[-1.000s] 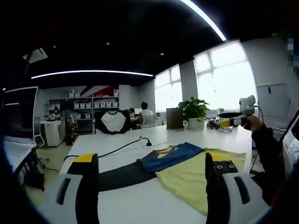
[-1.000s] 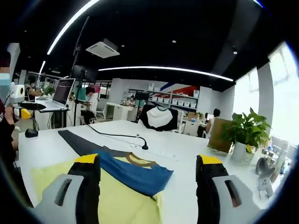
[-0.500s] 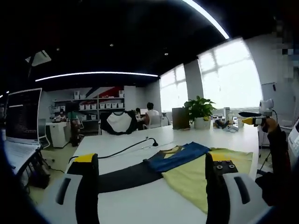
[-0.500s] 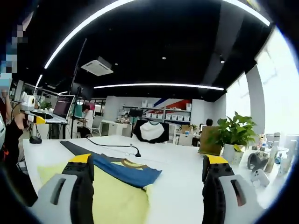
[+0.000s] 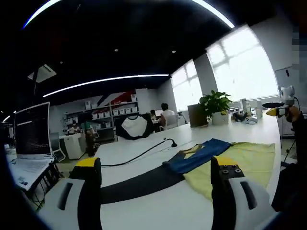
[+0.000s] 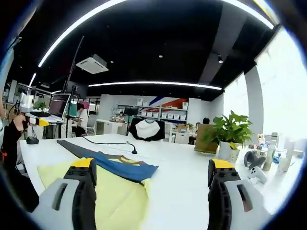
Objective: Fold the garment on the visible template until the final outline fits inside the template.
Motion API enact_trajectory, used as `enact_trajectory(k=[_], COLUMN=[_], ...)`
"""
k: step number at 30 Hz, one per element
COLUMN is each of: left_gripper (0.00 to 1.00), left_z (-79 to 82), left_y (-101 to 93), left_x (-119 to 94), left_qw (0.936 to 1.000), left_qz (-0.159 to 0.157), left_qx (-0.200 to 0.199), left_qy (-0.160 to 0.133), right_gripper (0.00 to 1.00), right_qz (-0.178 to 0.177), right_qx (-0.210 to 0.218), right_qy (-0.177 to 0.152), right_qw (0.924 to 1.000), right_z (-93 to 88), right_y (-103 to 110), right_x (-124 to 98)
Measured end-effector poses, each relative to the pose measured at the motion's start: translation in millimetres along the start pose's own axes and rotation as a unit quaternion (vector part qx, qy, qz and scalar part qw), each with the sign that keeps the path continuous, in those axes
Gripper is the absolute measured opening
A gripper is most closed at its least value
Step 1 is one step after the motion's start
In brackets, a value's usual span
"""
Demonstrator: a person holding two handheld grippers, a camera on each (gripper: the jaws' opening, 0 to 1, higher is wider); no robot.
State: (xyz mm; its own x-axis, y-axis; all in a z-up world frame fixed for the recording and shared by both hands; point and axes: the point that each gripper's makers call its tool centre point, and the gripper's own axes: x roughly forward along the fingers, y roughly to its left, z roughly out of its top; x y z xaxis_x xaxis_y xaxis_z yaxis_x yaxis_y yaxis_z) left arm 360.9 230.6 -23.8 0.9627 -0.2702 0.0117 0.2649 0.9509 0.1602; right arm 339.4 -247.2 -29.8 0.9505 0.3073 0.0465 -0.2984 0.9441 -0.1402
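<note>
left tongs: wide, empty, raised higher than before | right tongs: wide, empty | garment: unchanged, flat on tabletop over yellow template

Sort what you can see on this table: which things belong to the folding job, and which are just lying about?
Belongs to the job:
- blue garment
- yellow template
- left hand-held gripper, open
- right hand-held gripper, open

Just lying about:
- potted plant
- black cable
- dark strip
- laptop
</note>
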Motion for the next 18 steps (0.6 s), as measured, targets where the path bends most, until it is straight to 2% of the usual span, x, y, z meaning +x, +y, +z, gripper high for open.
enact_trajectory(k=[2, 3, 5, 6, 8, 12, 15, 16, 18], left_gripper=[1.0, 1.0, 1.0, 1.0, 0.99, 0.98, 0.99, 0.99, 1.0], left_z=[6.3, 7.3, 5.3, 9.0, 15.7, 12.5, 8.8, 9.9, 6.8], left_y=[1.4, 3.3, 10.9, 14.6, 21.7, 29.3, 32.6, 37.1, 47.7], left_x=[11.0, 19.9, 29.9, 33.0, 40.4, 56.5, 64.8, 69.2, 76.3], left_qw=[0.9997, 0.9998, 0.9998, 0.9999, 1.0, 0.9996, 0.9997, 0.9998, 0.9996], left_qz=[-0.012, -0.02, -0.01, -0.008, -0.002, 0.006, 0.003, 0.007, 0.018], left_qx=[-0.011, 0.004, 0.002, 0.001, -0.001, -0.025, -0.02, -0.018, -0.019], left_qy=[-0.016, -0.009, 0.015, 0.008, -0.007, 0.008, 0.013, 0.006, 0.011], right_gripper=[0.99, 0.99, 0.98, 0.95, 0.95, 0.92, 0.92, 0.93, 0.93], right_qz=[0.009, 0.01, 0.01, 0.006, 0.01, 0.007, 0.002, 0.002, 0.003], right_qx=[-0.017, -0.016, -0.005, 0.01, 0.017, 0.008, 0.008, 0.007, 0.006], right_qy=[0.002, 0.002, 0.006, -0.005, -0.003, -0.014, -0.015, -0.014, -0.012], right_qw=[0.9998, 0.9998, 0.9999, 0.9999, 0.9998, 0.9998, 0.9999, 0.9999, 0.9999], right_z=[-2.9, -3.7, -7.0, -5.4, -5.7, 0.9, 2.0, 1.9, 2.1], right_y=[4.2, 4.4, 2.3, -0.4, -0.6, -4.5, -10.6, -12.8, -15.2], right_x=[-0.1, 0.2, 0.6, 0.0, -1.7, -9.0, -12.2, -13.5, -16.1])
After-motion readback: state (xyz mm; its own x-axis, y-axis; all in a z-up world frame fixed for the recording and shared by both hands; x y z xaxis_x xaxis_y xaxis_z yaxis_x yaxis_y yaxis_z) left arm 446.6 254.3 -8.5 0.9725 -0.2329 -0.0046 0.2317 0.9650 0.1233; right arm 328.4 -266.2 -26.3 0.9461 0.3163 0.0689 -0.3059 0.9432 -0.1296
